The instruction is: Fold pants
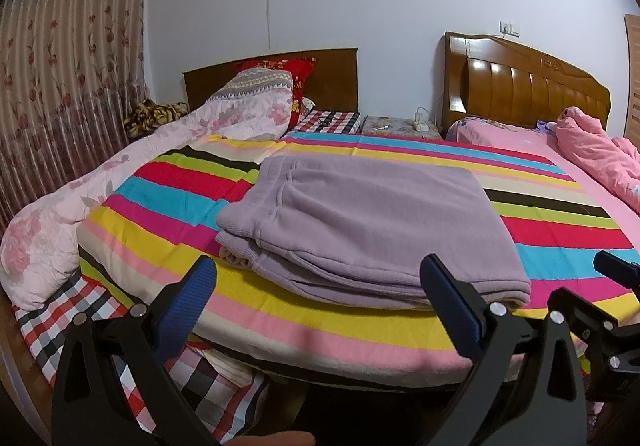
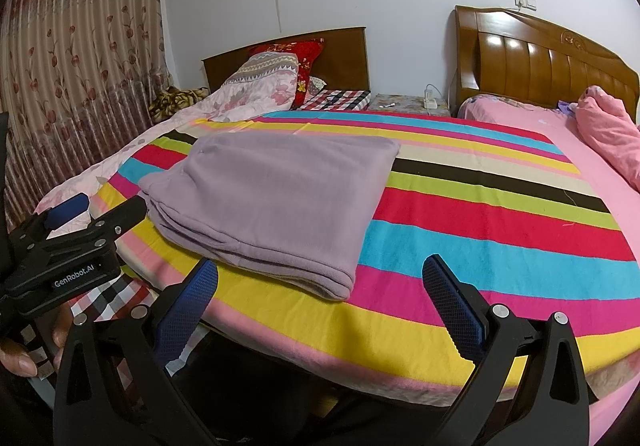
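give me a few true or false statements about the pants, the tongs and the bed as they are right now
1. The purple pants lie folded in a stack on the striped blanket. True.
2. The left tongs are clamped on the pants. False: they are open and hold nothing, short of the stack's near edge.
3. The right tongs are open and empty. True.
4. The pants hang over the wooden headboard. False: they lie flat on the blanket, well away from it.
5. A crumpled pink quilt lies on the right-hand bed. True.
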